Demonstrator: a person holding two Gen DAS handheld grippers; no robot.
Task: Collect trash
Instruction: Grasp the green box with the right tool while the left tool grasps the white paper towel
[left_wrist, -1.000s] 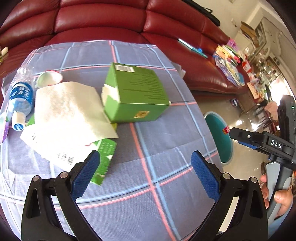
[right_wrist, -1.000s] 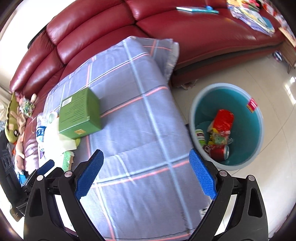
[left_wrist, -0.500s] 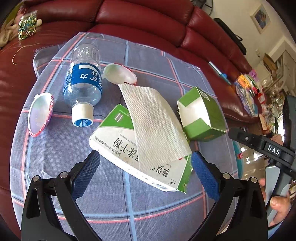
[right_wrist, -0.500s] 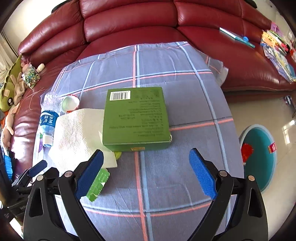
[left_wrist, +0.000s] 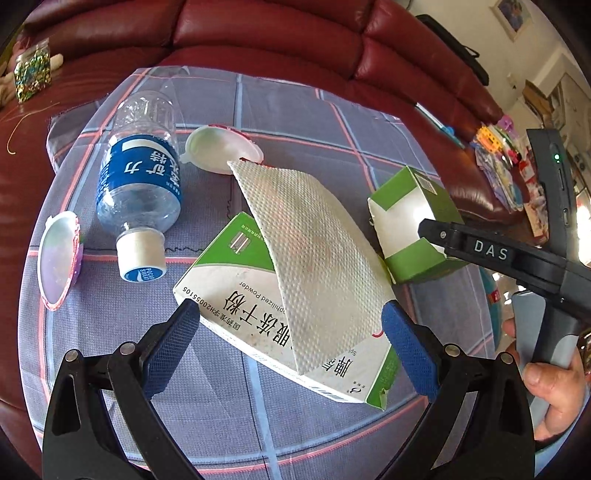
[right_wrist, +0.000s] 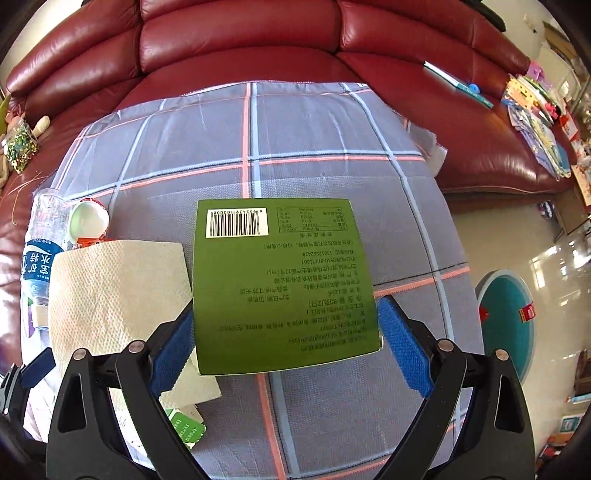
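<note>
Trash lies on a plaid cloth (left_wrist: 295, 122). My left gripper (left_wrist: 290, 349) is open, its blue pads on either side of a flat white-and-green carton (left_wrist: 255, 302) with a paper towel (left_wrist: 314, 254) draped over it. A clear water bottle (left_wrist: 138, 181) and two lids (left_wrist: 221, 151) (left_wrist: 59, 254) lie to the left. My right gripper (right_wrist: 284, 347) is open, its pads straddling the near end of a green box (right_wrist: 284, 280), close to its sides. The box also shows in the left wrist view (left_wrist: 410, 229). The paper towel (right_wrist: 118, 295) lies left of the box.
A red leather sofa (right_wrist: 240, 40) wraps behind the cloth. A teal trash bin (right_wrist: 508, 314) stands on the floor to the right. Books and papers (right_wrist: 535, 107) lie on the sofa at right. The bottle (right_wrist: 40, 240) lies at the cloth's left edge.
Both grippers have moved in closer. The left now frames the flat carton and towel. The right has come forward until its pads flank the green box.
</note>
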